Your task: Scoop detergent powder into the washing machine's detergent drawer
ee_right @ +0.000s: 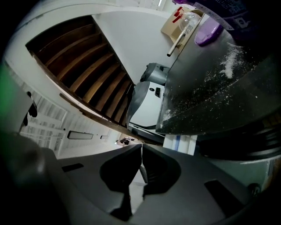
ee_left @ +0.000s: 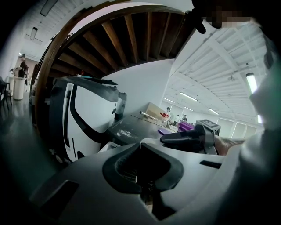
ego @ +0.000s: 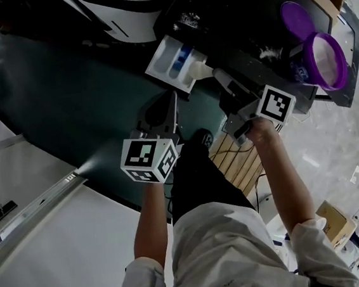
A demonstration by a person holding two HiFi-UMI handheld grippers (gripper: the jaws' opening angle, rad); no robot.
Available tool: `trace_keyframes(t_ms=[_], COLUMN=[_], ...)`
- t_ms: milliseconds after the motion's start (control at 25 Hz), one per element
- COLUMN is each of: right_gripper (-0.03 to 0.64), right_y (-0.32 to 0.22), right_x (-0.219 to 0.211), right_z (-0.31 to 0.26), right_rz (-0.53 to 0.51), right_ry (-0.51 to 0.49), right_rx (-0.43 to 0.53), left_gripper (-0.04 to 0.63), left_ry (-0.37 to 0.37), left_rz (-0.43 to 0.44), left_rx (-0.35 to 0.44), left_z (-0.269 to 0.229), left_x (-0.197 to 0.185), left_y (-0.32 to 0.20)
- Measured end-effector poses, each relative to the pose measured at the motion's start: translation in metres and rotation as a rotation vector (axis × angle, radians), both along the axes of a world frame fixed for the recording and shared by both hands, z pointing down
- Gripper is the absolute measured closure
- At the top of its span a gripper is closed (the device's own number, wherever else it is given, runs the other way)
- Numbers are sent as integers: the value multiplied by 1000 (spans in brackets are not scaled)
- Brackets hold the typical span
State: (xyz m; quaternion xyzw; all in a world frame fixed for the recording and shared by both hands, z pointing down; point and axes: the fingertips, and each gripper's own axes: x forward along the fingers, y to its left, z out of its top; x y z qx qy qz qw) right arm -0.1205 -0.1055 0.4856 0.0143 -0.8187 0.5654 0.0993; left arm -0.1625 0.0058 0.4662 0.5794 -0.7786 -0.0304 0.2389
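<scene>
Left tool [ego: 170, 102] is clenched, its jaws meeting tip to tip with nothing between them, near the centre of the head view. Right tool [ego: 224, 84] sits just right of it, jaws pressed together as well. A thin pale sliver shows along their seam, though I cannot tell whether it is something pinched or only background. Its tips lie close to the detergent drawer [ego: 174, 62], which stands pulled out just above centre, white with a blue compartment. Further upper right, on the dark top of the washing machine [ego: 230, 19], spilled powder [ego: 270, 51] lies beside an open purple detergent tub [ego: 324, 61], with a purple lid [ego: 295, 19] just above-left of it.
</scene>
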Motion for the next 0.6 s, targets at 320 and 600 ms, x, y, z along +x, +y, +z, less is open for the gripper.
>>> trace_keyframes(t_ms=[320,600], right_gripper=[607,607], right_y=[0,5], right_x=[-7,-20], right_z=[31,54], right_rz=[-19,-69], right_ry=[27,53], right_rx=[111,213], left_gripper=[575,575], left_ry=[5,14], left_rz=[33,64], left_rx=[-19,-29], left_z=[30,48], left_x=[-8,-11], left_y=[-6,-11])
